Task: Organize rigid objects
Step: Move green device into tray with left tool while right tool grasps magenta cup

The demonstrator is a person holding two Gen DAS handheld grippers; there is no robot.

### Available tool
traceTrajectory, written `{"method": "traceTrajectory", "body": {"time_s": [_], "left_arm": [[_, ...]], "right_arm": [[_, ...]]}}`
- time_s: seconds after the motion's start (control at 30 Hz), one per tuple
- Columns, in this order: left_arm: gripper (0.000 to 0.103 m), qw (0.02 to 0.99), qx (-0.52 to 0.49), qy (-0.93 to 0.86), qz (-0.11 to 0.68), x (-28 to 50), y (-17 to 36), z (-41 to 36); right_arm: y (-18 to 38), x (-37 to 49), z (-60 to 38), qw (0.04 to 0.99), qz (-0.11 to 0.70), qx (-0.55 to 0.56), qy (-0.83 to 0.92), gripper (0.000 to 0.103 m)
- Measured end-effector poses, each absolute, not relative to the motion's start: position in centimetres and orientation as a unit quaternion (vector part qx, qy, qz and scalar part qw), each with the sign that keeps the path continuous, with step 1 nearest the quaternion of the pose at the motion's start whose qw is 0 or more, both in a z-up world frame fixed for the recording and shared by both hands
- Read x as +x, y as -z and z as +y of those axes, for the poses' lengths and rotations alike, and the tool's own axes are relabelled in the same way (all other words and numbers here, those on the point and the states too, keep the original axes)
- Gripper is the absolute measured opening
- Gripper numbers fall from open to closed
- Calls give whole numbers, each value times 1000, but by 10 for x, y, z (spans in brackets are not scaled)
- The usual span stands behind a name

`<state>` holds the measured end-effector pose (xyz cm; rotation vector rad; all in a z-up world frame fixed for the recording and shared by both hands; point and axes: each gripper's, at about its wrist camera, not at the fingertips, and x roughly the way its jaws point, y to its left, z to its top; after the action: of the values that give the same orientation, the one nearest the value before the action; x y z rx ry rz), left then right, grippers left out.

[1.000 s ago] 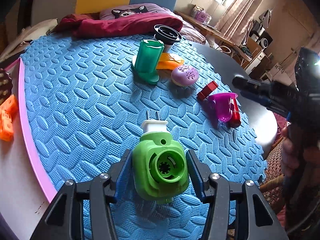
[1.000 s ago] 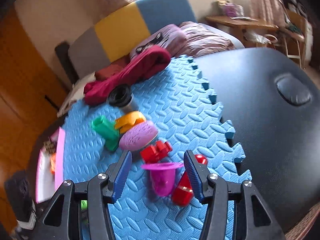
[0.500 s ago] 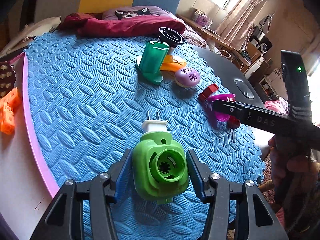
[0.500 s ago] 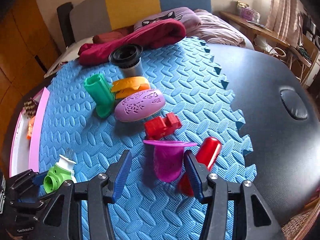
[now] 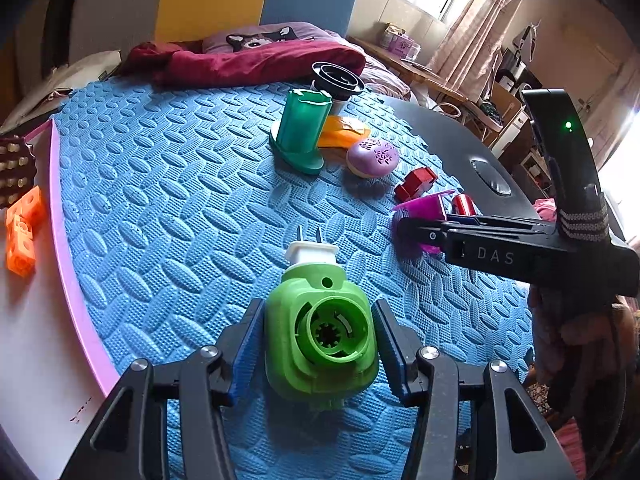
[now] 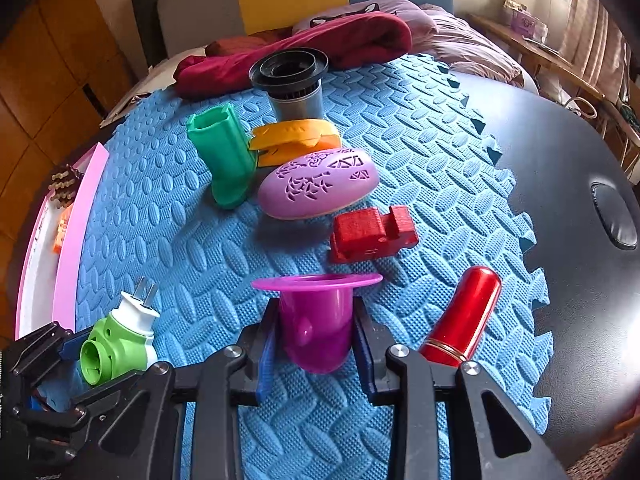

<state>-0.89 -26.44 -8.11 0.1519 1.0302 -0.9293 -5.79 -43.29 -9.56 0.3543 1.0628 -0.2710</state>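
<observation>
Two claws work over the blue mat [image 6: 160, 208] on the dark counter [image 6: 580, 152]. Our left claw [image 5: 320, 336] sits spread around one green plug [image 5: 320, 336], its pads just beside the body without clearly pressing it. Our right claw [image 6: 314, 340] has its pads against the sides of one purple cup [image 6: 316, 320], pinching it; the cup stands on the mat with its wide brim up. From the left wrist view we read "DAS" in pale letters on the right claw's black body, with a small green light glowing above.

Beside the cup lies one red tube [image 6: 464, 312], and just beyond it one red block [image 6: 372, 234]. Further on we count one lilac oval case [image 6: 316, 184], one orange clip [image 6: 296, 142], one teal holder [image 6: 224, 156] and one black-rimmed grey canister [image 6: 292, 80].

At the left edge, a pink-rimmed tray [image 5: 68, 272] holds orange blocks [image 5: 22, 232].
</observation>
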Motion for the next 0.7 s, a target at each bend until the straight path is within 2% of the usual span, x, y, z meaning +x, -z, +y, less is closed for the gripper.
{"method": "traceTrajectory", "body": {"time_s": [0.4, 0.7], "left_arm": [[54, 776, 35, 438, 452, -15, 62, -242], [54, 827, -29, 372, 420, 19, 13, -164]], "right_arm": [[94, -57, -421, 847, 500, 119, 134, 33], [95, -57, -417, 851, 497, 104, 133, 32]]}}
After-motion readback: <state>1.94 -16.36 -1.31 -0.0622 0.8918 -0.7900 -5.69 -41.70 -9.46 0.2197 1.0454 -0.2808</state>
